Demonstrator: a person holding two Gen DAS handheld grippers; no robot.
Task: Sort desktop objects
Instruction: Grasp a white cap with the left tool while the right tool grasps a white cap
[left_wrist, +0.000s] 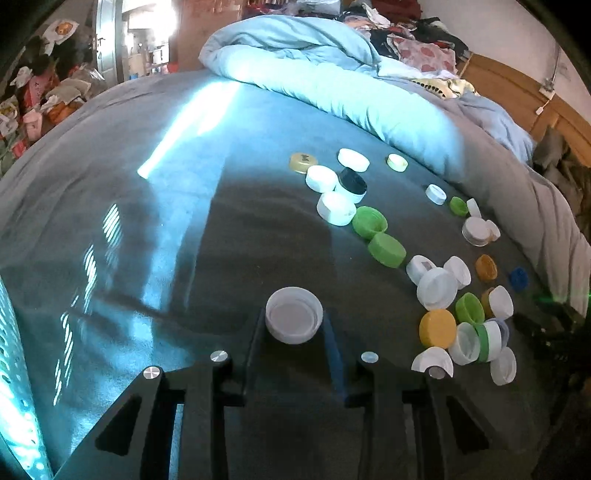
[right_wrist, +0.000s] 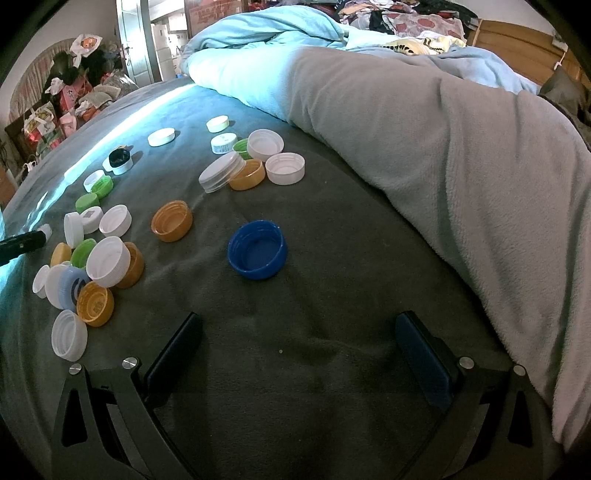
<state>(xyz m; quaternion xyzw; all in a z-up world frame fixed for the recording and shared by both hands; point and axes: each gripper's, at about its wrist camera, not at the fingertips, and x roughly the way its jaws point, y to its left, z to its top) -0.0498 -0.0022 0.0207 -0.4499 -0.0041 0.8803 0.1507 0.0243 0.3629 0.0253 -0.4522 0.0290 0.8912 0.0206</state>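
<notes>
Many loose bottle caps, white, green, yellow, orange, black and blue, lie scattered on a dark grey blanket (left_wrist: 229, 236). My left gripper (left_wrist: 293, 325) is shut on a white cap (left_wrist: 293, 314), open side up, just above the blanket. A pile of mixed caps (left_wrist: 461, 328) lies to its right. In the right wrist view my right gripper (right_wrist: 299, 332) is open and empty, low over the blanket (right_wrist: 332, 295). A blue cap (right_wrist: 257, 250), open side up, lies just ahead of it. An orange cap (right_wrist: 172, 220) and a mixed pile (right_wrist: 85, 273) lie to its left.
A rumpled light-blue duvet (left_wrist: 332, 81) and a grey fleece blanket (right_wrist: 461, 166) bound the caps at the back and right. Clothes are heaped behind on the bed (left_wrist: 413, 33). Bags and clutter (right_wrist: 62, 99) stand on the floor at far left.
</notes>
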